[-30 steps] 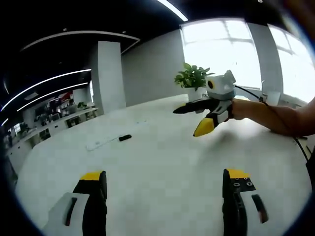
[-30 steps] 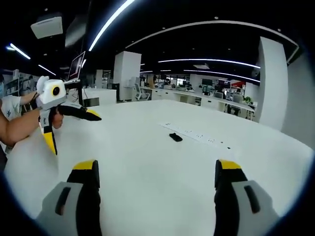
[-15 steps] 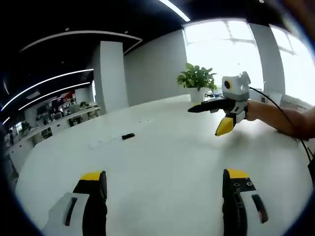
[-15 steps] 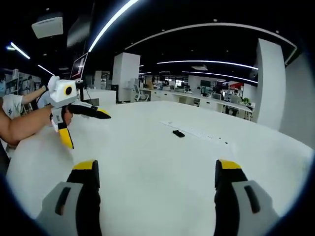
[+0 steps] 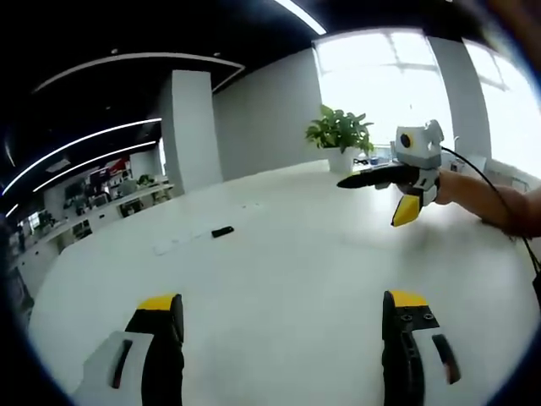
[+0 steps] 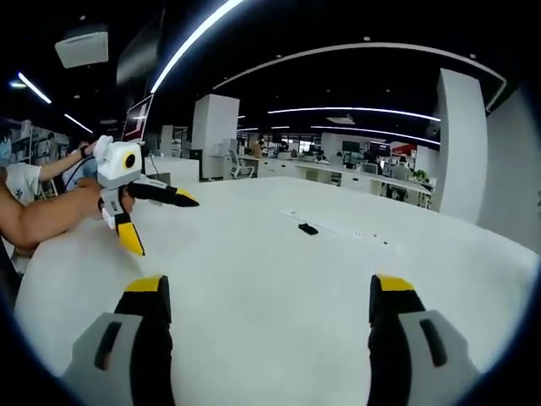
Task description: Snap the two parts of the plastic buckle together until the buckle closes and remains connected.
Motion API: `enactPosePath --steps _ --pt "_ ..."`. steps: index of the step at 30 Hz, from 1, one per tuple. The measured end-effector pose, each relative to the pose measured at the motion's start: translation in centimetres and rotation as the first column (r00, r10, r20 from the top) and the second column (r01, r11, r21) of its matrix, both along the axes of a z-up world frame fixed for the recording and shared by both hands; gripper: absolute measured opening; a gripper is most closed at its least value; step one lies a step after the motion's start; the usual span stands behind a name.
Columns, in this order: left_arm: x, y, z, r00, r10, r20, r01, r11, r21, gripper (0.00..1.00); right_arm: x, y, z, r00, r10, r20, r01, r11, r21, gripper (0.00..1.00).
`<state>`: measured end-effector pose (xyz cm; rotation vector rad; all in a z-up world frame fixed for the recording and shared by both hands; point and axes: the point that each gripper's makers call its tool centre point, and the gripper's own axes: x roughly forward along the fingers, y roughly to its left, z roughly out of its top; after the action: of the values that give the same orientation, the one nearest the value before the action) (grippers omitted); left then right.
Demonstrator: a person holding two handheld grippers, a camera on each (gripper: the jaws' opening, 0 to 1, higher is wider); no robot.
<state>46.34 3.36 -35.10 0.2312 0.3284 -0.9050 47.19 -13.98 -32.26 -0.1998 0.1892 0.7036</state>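
approach step, nothing grasped yet; left hand-held gripper [image 5: 281,315] and right hand-held gripper [image 6: 269,296] both jaws apart, empty, held above white desk [image 5: 287,254]; buckle [image 6: 308,229] far off on desk beside pale strip [image 6: 347,232]; next: reach buckle, take one part in each gripper

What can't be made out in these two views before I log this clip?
- Small dark object on the white table: too small in both views to tell if it is a buckle part.
- Pale flat strip beside it: too faint to identify.
- Second buckle part: cannot be picked out.
- Person's forearm: cut off by the left gripper view's edge.
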Motion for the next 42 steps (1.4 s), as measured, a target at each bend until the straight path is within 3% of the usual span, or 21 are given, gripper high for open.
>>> enactPosePath --steps 4,7,10,15,17,18,22,29,35,42 --pt "1.1 0.6 0.9 0.999 0.031 0.022 -0.03 0.999 -0.03 1.0 -1.4 0.1 -0.2 1.0 -0.004 -0.009 0.004 1.0 0.011 1.0" --pt "1.4 1.1 1.5 0.999 0.046 0.01 -0.045 0.997 -0.068 1.0 -1.7 -0.2 -0.4 1.0 -0.006 -0.008 0.006 1.0 0.01 1.0" --pt "2.0 1.4 2.1 0.998 0.058 0.037 -0.054 0.994 -0.094 1.0 -1.6 -1.0 -0.9 1.0 -0.012 -0.009 0.013 1.0 0.019 1.0" --pt "2.2 1.4 1.6 0.998 0.062 0.027 -0.06 0.995 -0.076 1.0 -2.8 -2.2 -0.6 0.999 -0.04 0.0 0.04 0.999 0.037 1.0" --pt "2.4 1.6 1.4 0.997 0.067 0.031 -0.065 0.996 -0.066 1.0 -3.7 -2.4 -0.8 0.998 -0.057 -0.03 0.059 0.996 0.071 1.0" --pt "2.4 1.6 1.5 0.997 0.066 0.033 -0.064 0.996 -0.064 1.0 -3.9 -2.6 -0.5 0.997 -0.069 -0.016 0.07 0.994 0.084 1.0" --pt "2.2 1.6 1.7 0.997 0.066 0.036 -0.064 0.995 -0.072 1.0 -4.1 -3.5 0.4 0.994 -0.108 0.021 0.105 0.989 0.1 1.0" --pt "2.9 2.2 1.4 0.997 0.077 0.018 -0.076 0.994 -0.083 0.99 -3.8 -3.6 0.0 0.991 -0.128 0.022 0.126 0.989 0.083 1.0" --pt "0.9 3.2 0.3 0.996 0.087 -0.014 -0.088 0.992 -0.088 0.99 -3.5 -3.6 0.0 0.991 -0.13 0.03 0.128 0.99 0.064 1.0" --pt "1.0 3.1 0.7 0.996 0.086 0.001 -0.086 0.992 -0.088 0.99 -3.5 -3.7 0.3 0.989 -0.134 0.054 0.132 0.99 0.051 1.0"
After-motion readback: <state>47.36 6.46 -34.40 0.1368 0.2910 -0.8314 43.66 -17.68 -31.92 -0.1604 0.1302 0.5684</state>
